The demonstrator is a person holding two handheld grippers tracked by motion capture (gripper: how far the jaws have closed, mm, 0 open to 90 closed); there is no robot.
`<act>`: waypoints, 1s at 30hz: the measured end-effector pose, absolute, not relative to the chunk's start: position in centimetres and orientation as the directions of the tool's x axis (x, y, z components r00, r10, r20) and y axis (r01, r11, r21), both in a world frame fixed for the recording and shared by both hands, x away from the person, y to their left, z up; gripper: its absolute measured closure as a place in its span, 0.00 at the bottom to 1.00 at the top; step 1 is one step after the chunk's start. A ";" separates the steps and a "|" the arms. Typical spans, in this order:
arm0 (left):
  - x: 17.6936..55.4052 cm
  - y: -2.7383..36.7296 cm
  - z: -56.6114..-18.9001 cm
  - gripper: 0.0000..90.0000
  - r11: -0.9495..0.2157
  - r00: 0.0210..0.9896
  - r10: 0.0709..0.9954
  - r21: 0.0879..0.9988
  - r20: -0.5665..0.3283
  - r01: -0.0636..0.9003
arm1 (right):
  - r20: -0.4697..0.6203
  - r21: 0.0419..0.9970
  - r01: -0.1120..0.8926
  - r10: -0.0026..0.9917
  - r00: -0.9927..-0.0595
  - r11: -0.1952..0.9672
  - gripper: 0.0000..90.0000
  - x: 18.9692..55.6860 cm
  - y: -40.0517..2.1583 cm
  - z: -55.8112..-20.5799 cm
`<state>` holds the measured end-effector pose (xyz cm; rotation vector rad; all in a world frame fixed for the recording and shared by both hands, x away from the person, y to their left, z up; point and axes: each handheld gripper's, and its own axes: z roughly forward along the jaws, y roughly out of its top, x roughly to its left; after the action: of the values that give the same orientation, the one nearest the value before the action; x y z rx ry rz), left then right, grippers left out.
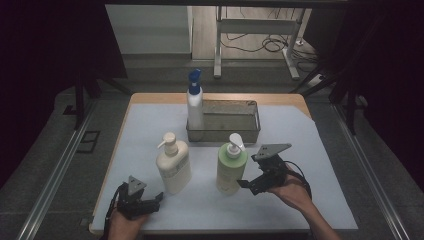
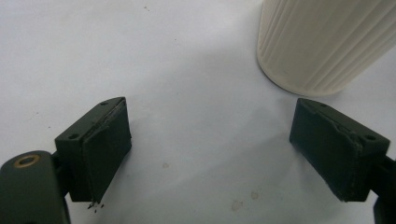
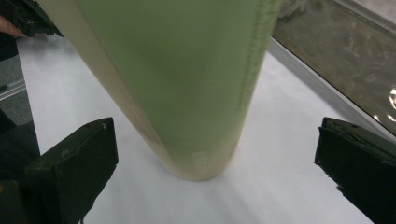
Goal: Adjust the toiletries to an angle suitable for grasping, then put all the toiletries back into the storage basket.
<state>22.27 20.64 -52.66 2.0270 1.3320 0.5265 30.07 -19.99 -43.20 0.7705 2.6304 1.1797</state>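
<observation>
A green pump bottle [image 1: 231, 167] stands upright on the white mat, right of centre. My right gripper [image 1: 248, 186] sits just right of its base, open. In the right gripper view the green bottle [image 3: 187, 84] rises just ahead of the right gripper [image 3: 217, 168], whose jaws stand wide and clear of it. A cream pump bottle [image 1: 173, 167] stands to the left. My left gripper [image 1: 156, 200] rests low at the front left, open and empty. In the left gripper view the cream bottle's ribbed base [image 2: 322, 42] lies ahead and to the right of the left gripper [image 2: 224, 149].
A metal tray [image 1: 250, 107] sits at the back of the mat, with a white bottle with a blue top [image 1: 195, 102] standing in its left end. The tray's wall [image 3: 341, 51] runs behind the green bottle. The white mat [image 1: 300, 165] covers a wooden table.
</observation>
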 end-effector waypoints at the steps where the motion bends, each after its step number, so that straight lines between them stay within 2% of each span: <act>1: 22.3 20.6 -52.7 0.14 -0.275 0.404 0.915 0.704 -0.019 0.655 | 0.061 0.734 0.387 0.514 -0.856 0.558 0.00 30.1 -19.8 -43.3; 19: 22.3 20.6 -52.7 0.14 -0.271 0.401 0.916 0.706 -0.020 0.654 | 0.024 0.754 0.346 0.502 -0.864 0.559 0.00 30.0 -17.2 -43.1; 30: 22.3 20.6 -52.7 0.14 -0.272 0.402 0.915 0.706 -0.020 0.654 | 0.016 0.773 0.330 0.504 -0.864 0.541 0.11 30.1 -16.2 -42.9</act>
<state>22.27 20.61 -52.67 2.0234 1.3336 0.5271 30.08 -16.23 -42.86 0.7055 2.5694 1.2229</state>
